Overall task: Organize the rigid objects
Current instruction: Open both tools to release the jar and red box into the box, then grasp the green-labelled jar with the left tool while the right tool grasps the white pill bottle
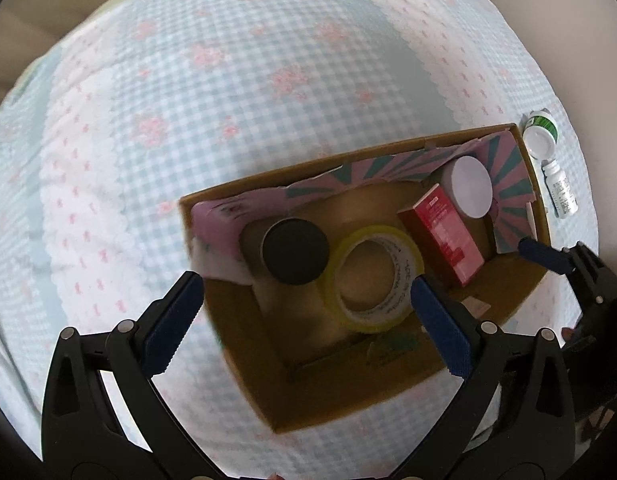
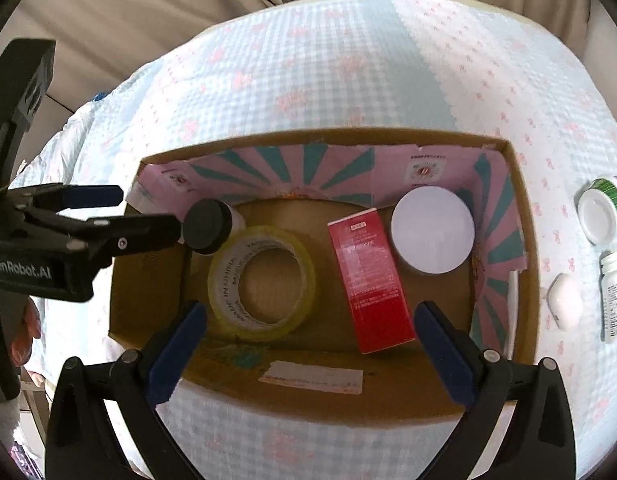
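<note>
Both the left gripper (image 1: pixel 304 316) and the right gripper (image 2: pixel 310 342) gape wide, holding nothing. Below them, the brown box (image 2: pixel 388 400) on the bed (image 2: pixel 328 72) holds yellow tape (image 2: pixel 264 284), a red carton (image 2: pixel 368 280) at three o'clock of it, a black-lidded jar (image 2: pixel 206 226) at eleven, and a white round lid (image 2: pixel 432 230) farthest right.

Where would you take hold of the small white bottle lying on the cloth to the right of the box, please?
Grip the white bottle across its body, coming from straight above with the right tool, fingers either side of its width. It lies flat on the cloth, long axis running toward and away from the camera, so its rounded sides are exposed. The white case beside it leaves a narrow gap.
</note>
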The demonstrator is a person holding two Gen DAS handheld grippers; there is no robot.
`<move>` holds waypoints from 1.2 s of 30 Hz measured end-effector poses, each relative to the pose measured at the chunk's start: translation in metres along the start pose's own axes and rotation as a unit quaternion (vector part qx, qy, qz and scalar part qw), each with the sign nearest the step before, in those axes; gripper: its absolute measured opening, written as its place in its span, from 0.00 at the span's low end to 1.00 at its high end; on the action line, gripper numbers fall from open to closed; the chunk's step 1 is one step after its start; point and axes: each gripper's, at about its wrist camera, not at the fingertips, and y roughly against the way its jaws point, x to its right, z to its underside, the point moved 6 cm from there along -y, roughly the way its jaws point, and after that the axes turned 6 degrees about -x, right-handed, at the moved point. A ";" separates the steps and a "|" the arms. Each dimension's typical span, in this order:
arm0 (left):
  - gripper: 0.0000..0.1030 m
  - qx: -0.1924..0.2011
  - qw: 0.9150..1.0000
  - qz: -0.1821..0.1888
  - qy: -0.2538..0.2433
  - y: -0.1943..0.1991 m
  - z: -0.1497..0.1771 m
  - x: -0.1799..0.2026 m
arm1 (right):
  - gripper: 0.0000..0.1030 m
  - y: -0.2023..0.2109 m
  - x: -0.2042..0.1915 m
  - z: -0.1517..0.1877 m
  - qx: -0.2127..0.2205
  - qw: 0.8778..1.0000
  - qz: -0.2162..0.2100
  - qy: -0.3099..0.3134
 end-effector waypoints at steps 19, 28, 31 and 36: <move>1.00 0.123 0.992 -0.007 0.033 0.146 0.080 0.022 | 1.00 0.140 -0.040 0.022 0.100 0.993 0.039 0.051; 1.00 0.184 0.982 -0.022 0.029 0.207 0.108 0.081 | 1.00 0.230 -0.006 0.047 0.146 0.987 0.066 0.004; 1.00 0.198 0.979 -0.025 0.031 0.216 0.111 0.102 | 1.00 0.248 0.013 0.053 0.154 0.985 0.078 -0.012; 1.00 0.213 0.976 -0.022 0.032 0.219 0.106 0.144 | 1.00 0.279 0.064 0.065 0.167 0.980 0.099 -0.048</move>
